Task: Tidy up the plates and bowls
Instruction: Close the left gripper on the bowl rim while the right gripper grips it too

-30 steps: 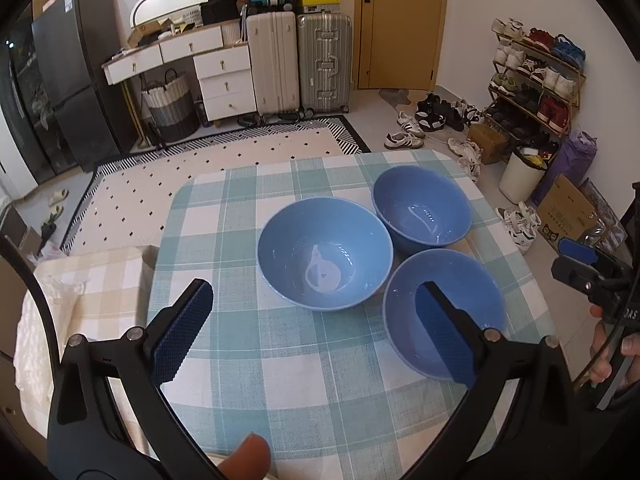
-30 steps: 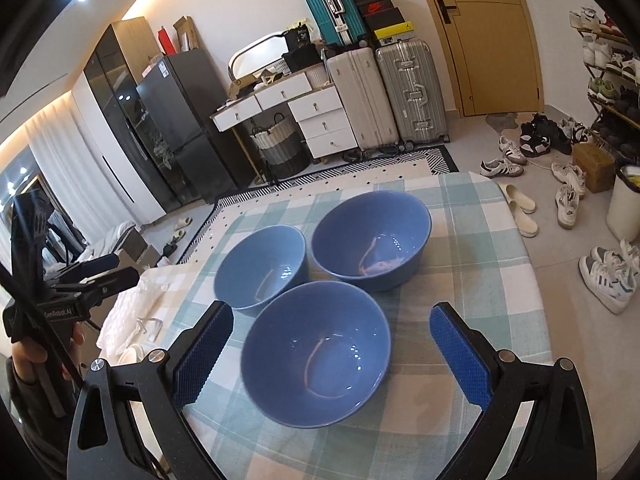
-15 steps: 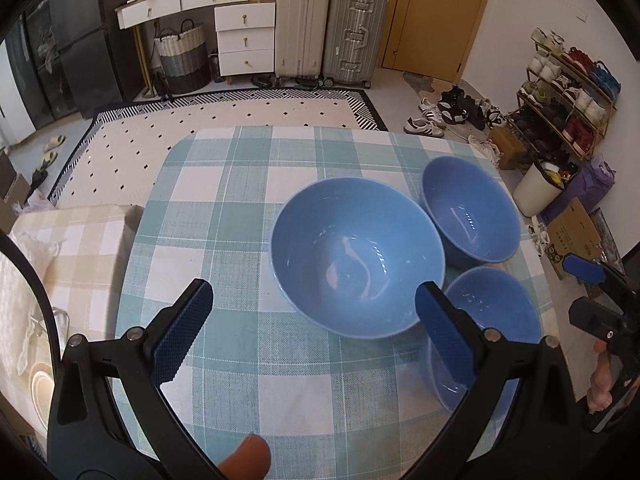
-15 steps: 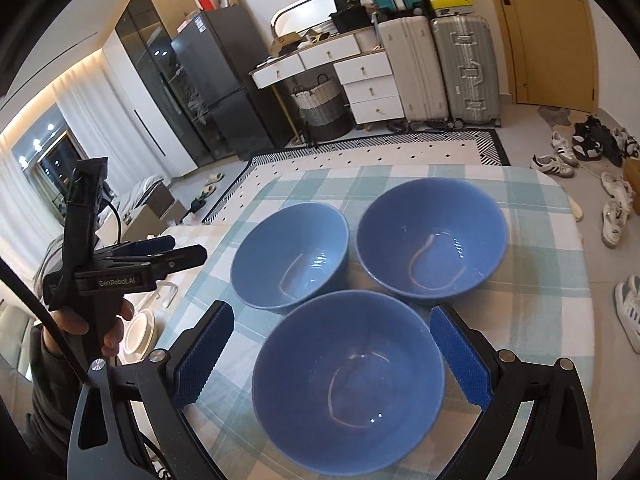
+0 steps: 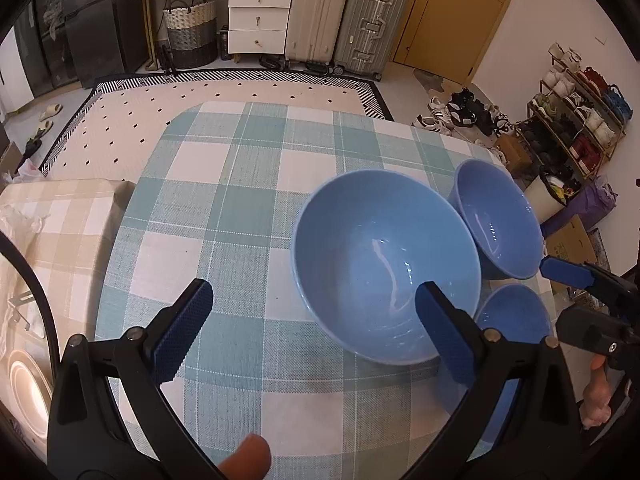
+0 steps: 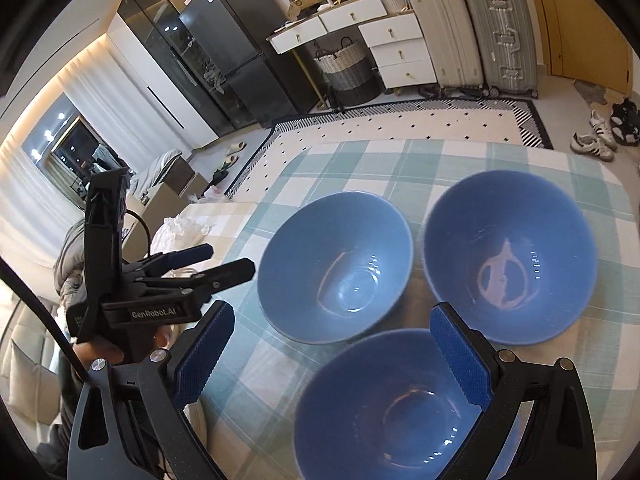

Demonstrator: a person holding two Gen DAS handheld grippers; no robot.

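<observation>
Three blue bowls stand separately on the checked surface (image 5: pixel 224 184), grouped close together toward its right side; none is nested in another. Judged from this layout, stacking has not begun and all of the sorting remains. No plates are visible on the surface; a pale dish (image 5: pixel 24 396) at the lower left edge of the left wrist view, off the surface, may be one, but this cannot be confirmed.

The left bowl (image 5: pixel 386 268) is nearest the left hand-held gripper (image 5: pixel 316 336). The far bowl (image 5: pixel 500 224) sits just beside it, and the near bowl (image 6: pixel 396 412) lies at the front edge.

Left hand-held gripper: jaws spread wide, empty. Its right finger overlaps the left bowl's rim in the view; contact cannot be confirmed.

Right hand-held gripper (image 6: pixel 334 356): jaws spread wide, empty, positioned over the near bowl without gripping it.
</observation>
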